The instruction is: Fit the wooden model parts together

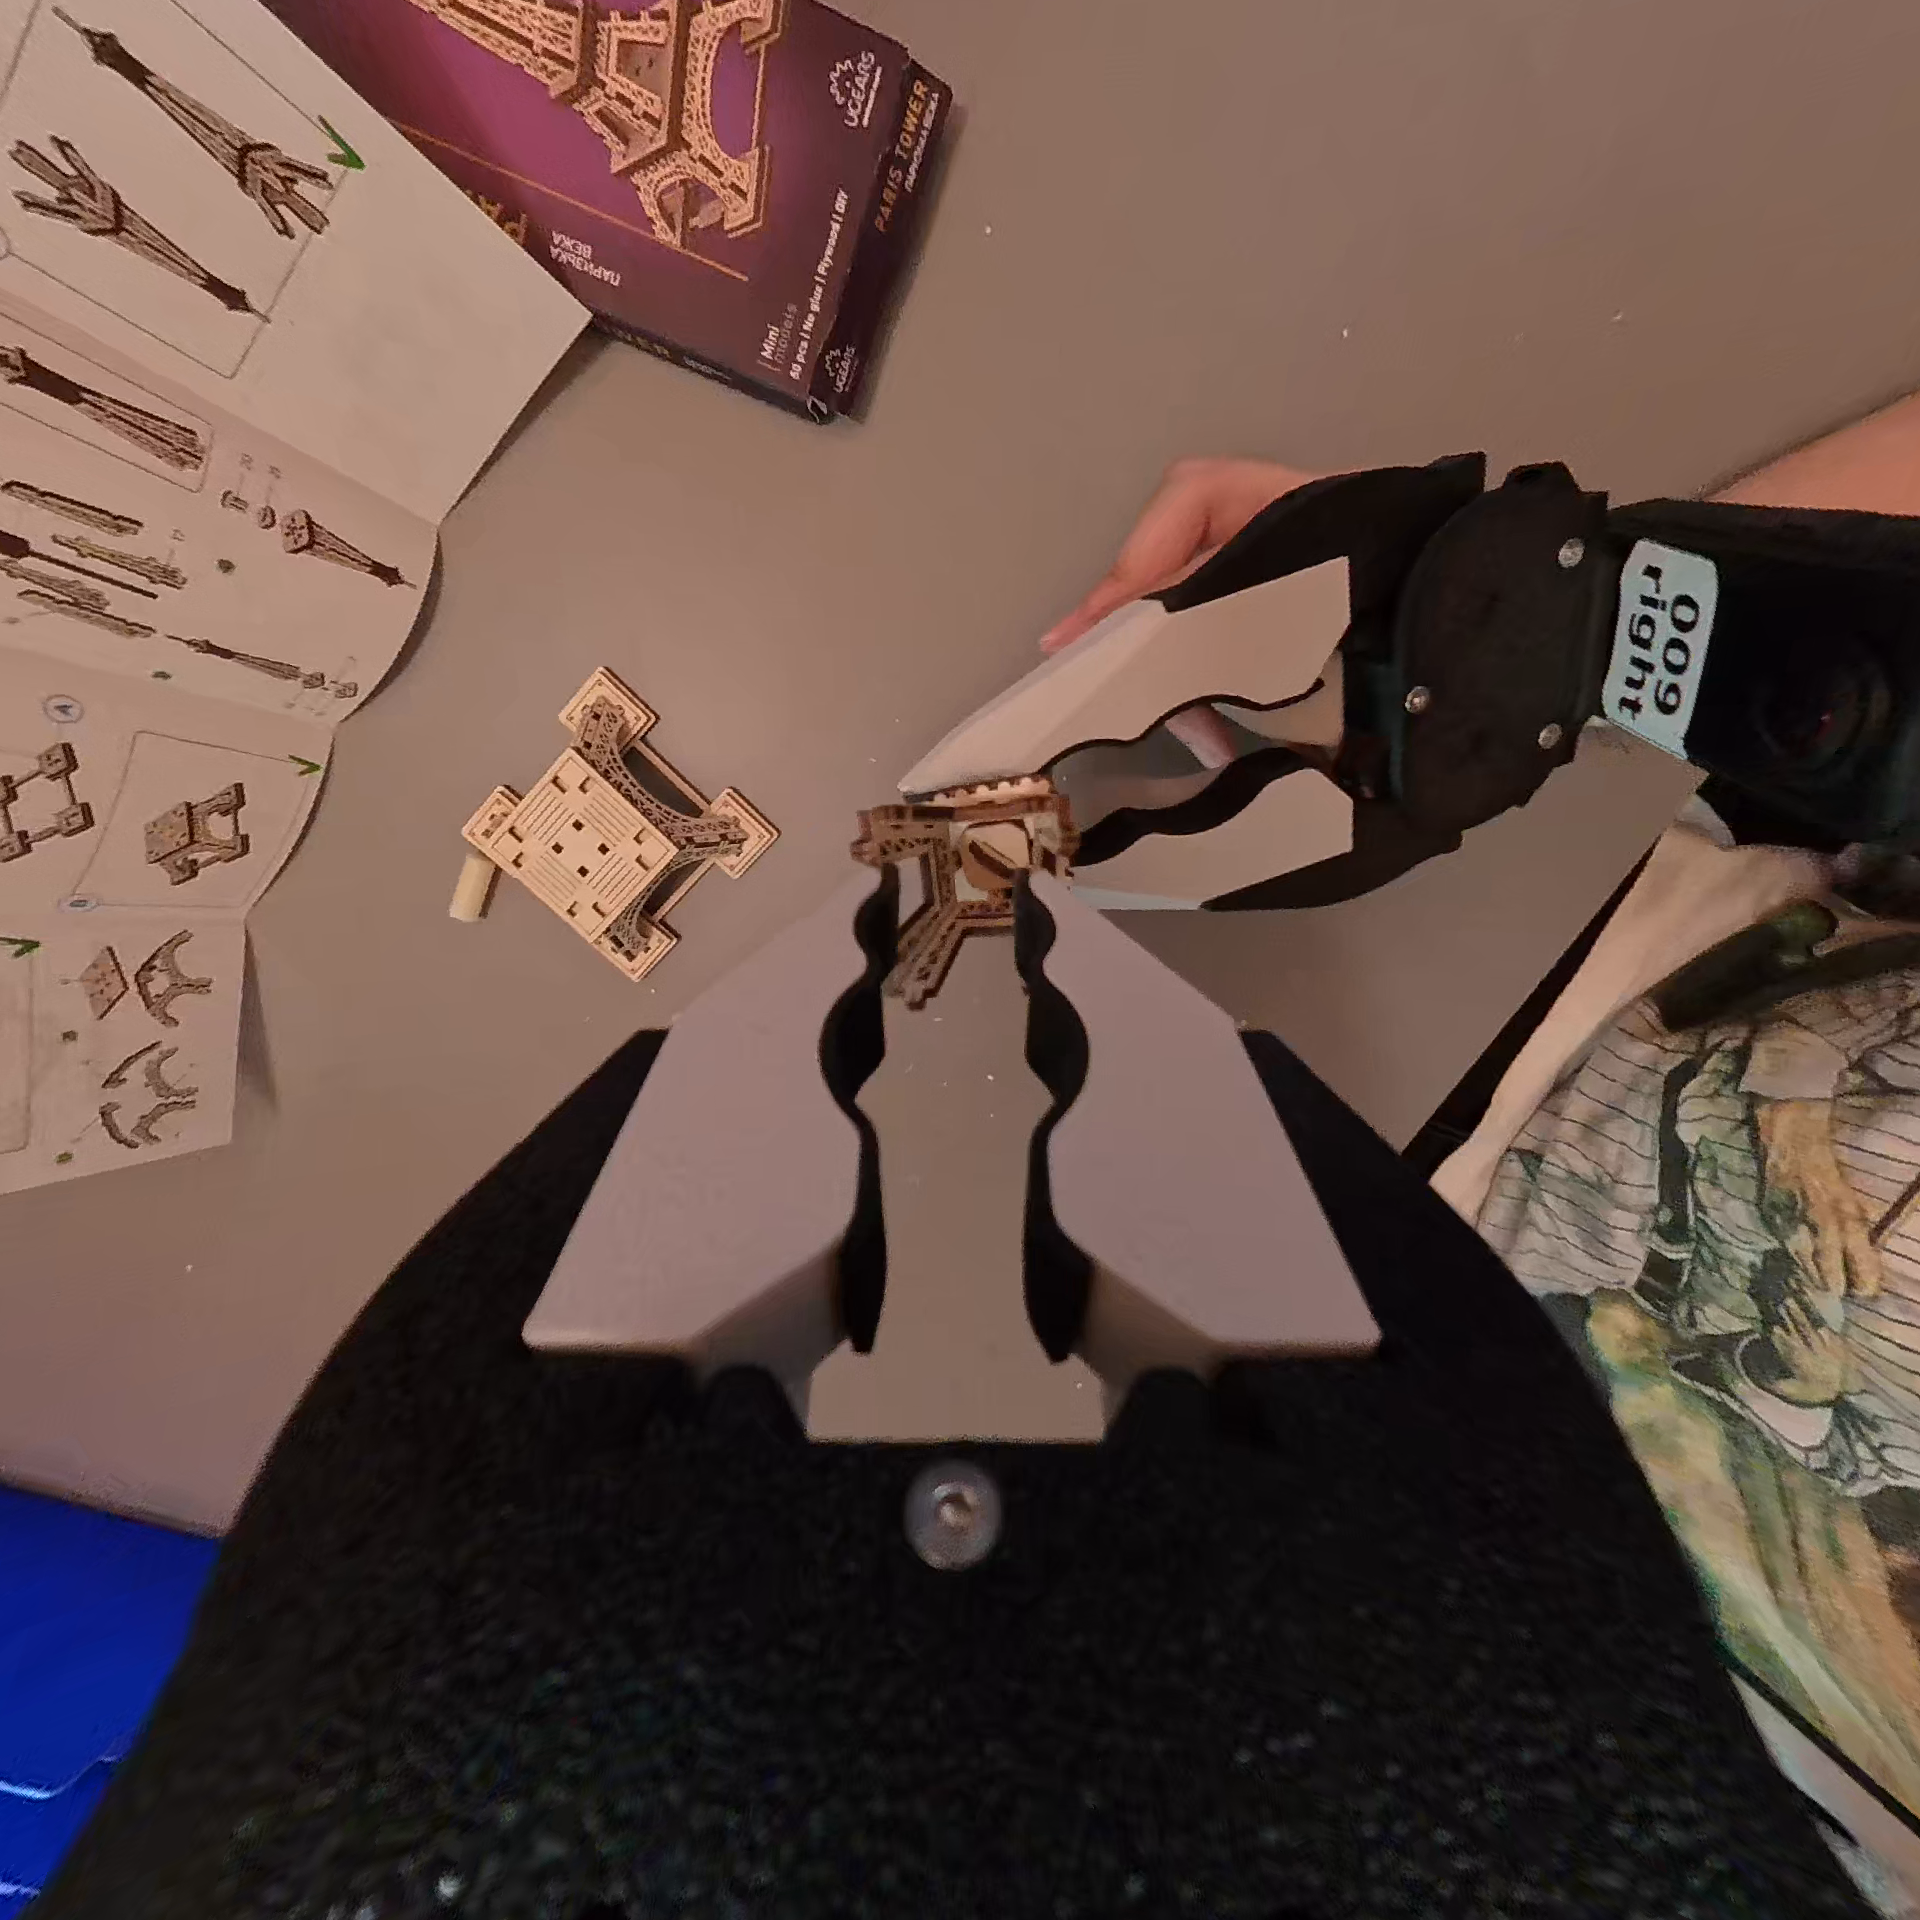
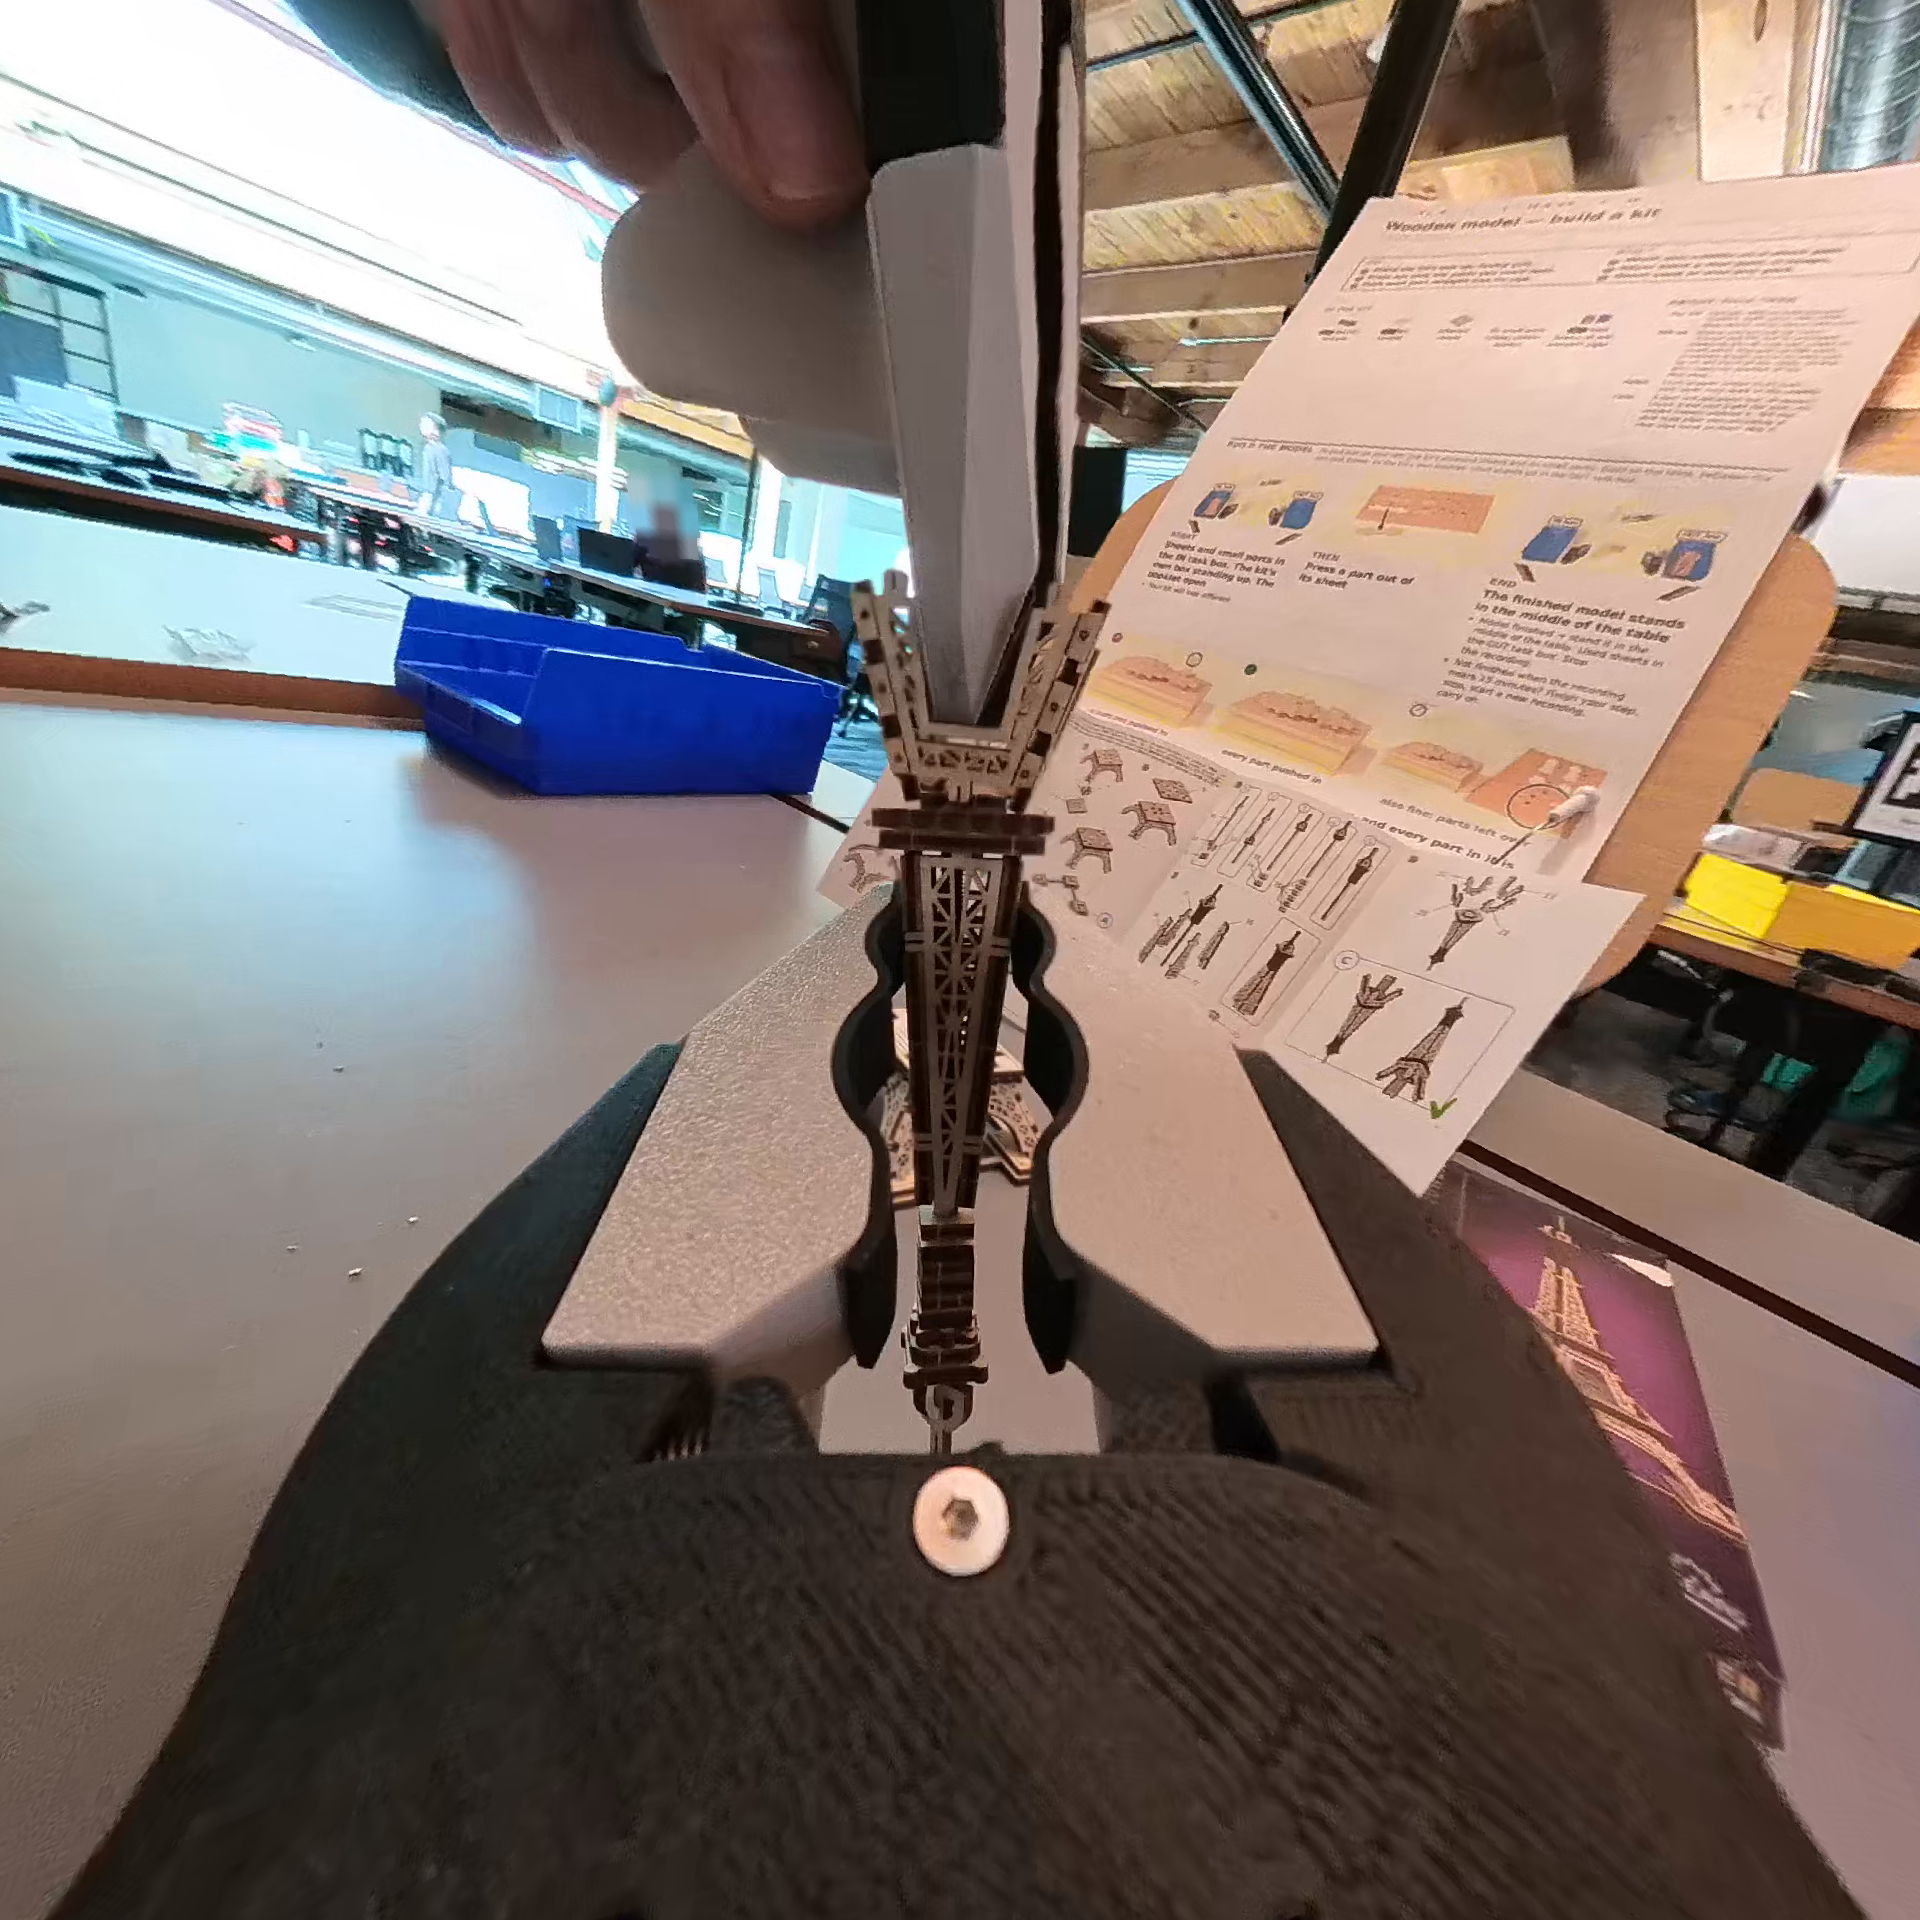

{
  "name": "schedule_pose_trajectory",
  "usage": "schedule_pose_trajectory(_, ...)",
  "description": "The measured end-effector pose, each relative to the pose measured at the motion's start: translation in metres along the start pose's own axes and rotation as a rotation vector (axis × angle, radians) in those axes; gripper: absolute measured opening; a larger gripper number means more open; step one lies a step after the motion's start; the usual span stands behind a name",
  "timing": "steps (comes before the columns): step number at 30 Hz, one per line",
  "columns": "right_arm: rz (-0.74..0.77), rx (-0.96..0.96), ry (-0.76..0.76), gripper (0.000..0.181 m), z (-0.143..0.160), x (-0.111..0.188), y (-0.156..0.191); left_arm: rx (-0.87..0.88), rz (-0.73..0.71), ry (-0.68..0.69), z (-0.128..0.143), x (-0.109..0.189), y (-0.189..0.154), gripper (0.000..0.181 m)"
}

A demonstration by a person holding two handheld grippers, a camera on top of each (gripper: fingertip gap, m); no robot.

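Your right gripper (image 2: 961, 935) clamps the tower spire (image 2: 954, 997) steady; your left gripper (image 1: 951, 894), jaws seemingly parted, presses between its legs.

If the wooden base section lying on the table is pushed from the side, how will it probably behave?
The base section will probably slide rather than roll: it lies low and flat-sided on the smooth grey table. It looks light for its size, being thin openwork plywood. Its lattice legs seem fragile, so a push on one might snap it; the solid square platform looks safer.
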State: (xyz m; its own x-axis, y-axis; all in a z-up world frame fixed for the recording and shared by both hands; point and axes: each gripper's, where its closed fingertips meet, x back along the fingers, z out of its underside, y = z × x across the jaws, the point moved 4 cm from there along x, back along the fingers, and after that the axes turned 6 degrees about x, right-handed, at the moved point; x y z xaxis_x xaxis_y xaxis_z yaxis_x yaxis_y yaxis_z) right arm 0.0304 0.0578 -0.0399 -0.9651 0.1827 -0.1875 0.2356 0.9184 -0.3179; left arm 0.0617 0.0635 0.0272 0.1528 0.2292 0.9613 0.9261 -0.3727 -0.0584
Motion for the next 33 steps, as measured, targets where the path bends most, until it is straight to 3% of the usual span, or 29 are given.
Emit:
schedule_pose_trajectory(6, -0.011, -0.026, -0.001, 0.017, -0.002, 0.000, -0.001, 0.006, -0.023, -0.007, 0.002, 0.002, -0.002, 0.020)
schedule_pose_trajectory(11, -0.147, -0.137, -0.048, 0.017, -0.004, -0.001, 0.009, 0.003, -0.025, -0.029, 0.003, 0.006, -0.005, 0.019)
schedule_pose_trajectory(13, -0.201, -0.202, -0.076, 0.017, -0.007, -0.001, 0.011, 0.009, -0.022, -0.034, 0.005, 0.008, -0.005, 0.027)
schedule_pose_trajectory(16, -0.212, -0.253, -0.091, 0.017, -0.009, -0.001, 0.006, 0.014, -0.021, -0.051, 0.008, 0.010, -0.006, 0.028)
schedule_pose_trajectory(23, -0.257, -0.264, -0.106, 0.017, -0.012, -0.001, 0.010, 0.079, -0.039, -0.085, 0.015, 0.006, 0.003, 0.022)
schedule_pose_trajectory(27, -0.284, -0.245, -0.105, 0.017, -0.012, -0.001, 0.018, 0.120, 0.013, -0.119, 0.018, 0.005, 0.004, 0.030)
schedule_pose_trajectory(33, -0.347, -0.278, -0.128, 0.017, -0.014, 0.000, 0.023, 0.113, 0.011, -0.188, 0.019, 0.017, 0.004, 0.028)
